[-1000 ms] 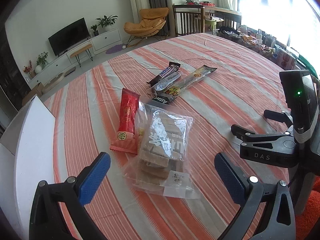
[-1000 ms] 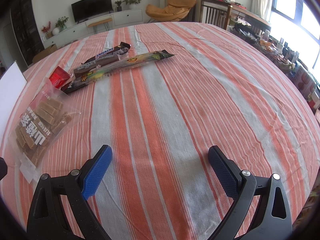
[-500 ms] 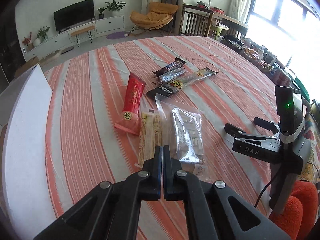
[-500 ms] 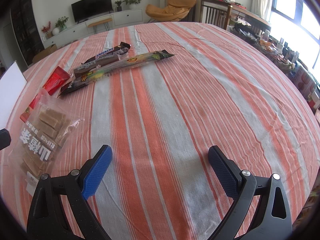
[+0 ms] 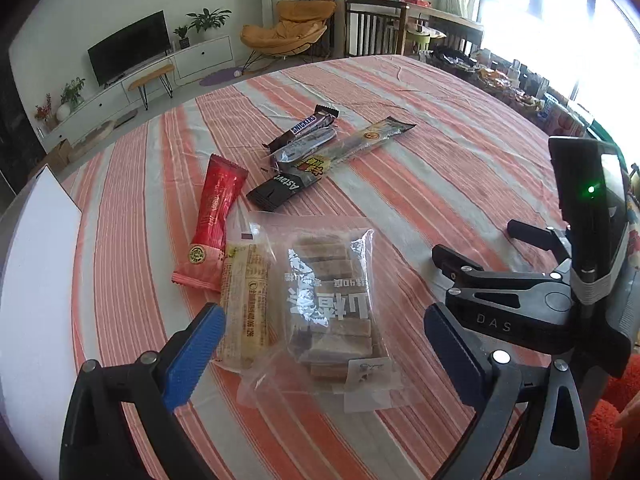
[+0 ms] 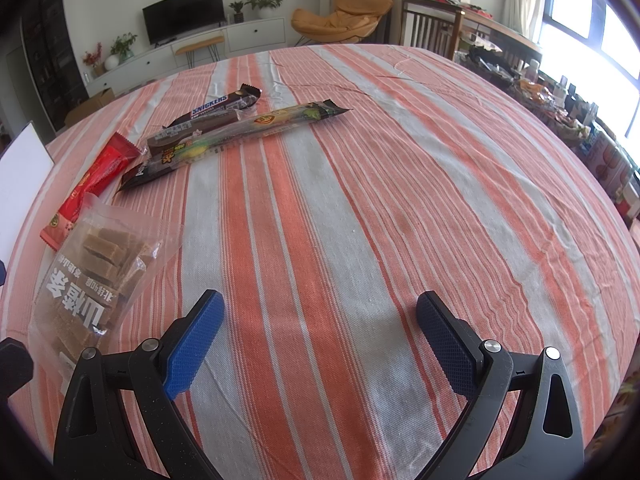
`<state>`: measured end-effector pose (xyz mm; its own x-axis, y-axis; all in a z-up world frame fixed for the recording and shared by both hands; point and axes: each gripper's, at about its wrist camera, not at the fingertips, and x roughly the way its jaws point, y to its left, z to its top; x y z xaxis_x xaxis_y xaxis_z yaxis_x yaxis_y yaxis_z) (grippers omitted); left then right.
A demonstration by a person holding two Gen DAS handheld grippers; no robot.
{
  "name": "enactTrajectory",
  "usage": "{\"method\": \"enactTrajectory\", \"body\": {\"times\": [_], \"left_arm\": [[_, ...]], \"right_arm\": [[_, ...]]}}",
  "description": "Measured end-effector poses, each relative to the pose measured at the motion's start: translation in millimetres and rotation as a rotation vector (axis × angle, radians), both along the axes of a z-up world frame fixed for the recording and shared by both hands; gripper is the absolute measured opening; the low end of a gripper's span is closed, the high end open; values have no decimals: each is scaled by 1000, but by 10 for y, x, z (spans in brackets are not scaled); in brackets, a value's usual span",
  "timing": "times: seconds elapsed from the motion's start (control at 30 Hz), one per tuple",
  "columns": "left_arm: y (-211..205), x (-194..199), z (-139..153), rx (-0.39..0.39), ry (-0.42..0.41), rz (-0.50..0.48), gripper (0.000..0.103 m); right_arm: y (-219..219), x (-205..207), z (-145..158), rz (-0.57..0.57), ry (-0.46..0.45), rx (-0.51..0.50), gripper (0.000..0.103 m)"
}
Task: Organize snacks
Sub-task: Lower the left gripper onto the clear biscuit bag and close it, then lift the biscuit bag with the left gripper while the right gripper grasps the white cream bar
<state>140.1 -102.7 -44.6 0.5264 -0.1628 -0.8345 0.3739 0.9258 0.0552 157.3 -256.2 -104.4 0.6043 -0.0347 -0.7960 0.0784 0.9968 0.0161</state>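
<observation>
- We see the left gripper (image 5: 320, 344) tipped down over a striped desk (image 5: 440, 168), its jaws opening and already spread wide; nothing is pinched, though the clear bag of brown bars (image 5: 332, 300) lies on the cloth in the gap ahead of the blue pads (image 5: 196, 356), touching neither.
- The bag's long axis runs away from us, roughly in line with the way the left gripper points; its near sealed edge sits closest to the jaws, so we judge a straight reach forward and down would bracket it across its width.
- A pale yellow wafer packet (image 5: 246, 304) lies parallel against the bag's left side, partly under the clear film and just beside the left pad; the red sachet (image 5: 212, 220) lies beyond it, tilted the same way; we judge a close here could catch the packet too.
- Farther up the desk, the Snickers bar (image 5: 308, 126), a black wrapper (image 5: 280, 190) and a long green-and-yellow stick (image 5: 360, 140) form a loose diagonal cluster, well apart from either gripper.
- The right gripper (image 6: 320, 336) hangs over bare cloth with its jaws spread and empty; from its view the bag (image 6: 92, 280) lies off to the left, so the left hand is plainly nearer.
</observation>
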Motion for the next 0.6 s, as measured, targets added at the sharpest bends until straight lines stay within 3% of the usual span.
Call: {"method": "enactTrajectory", "body": {"times": [0.1, 0.17, 0.23, 0.27, 0.37, 0.6], "left_arm": [[-209, 105, -319, 106, 61, -28, 99], [-288, 29, -339, 113, -33, -55, 93], [-275, 10, -302, 58, -24, -61, 56], [-257, -3, -268, 69, -38, -55, 50], [-16, -108, -182, -58, 14, -37, 49], [811, -850, 150, -283, 20, 84, 48]], "right_arm": [[0, 0, 1, 0, 0, 0, 99], [0, 0, 1, 0, 0, 0, 99], [-1, 0, 0, 0, 0, 0, 99], [1, 0, 3, 0, 0, 1, 99], [-1, -4, 7, 0, -1, 1, 99], [22, 0, 13, -20, 1, -3, 99]]}}
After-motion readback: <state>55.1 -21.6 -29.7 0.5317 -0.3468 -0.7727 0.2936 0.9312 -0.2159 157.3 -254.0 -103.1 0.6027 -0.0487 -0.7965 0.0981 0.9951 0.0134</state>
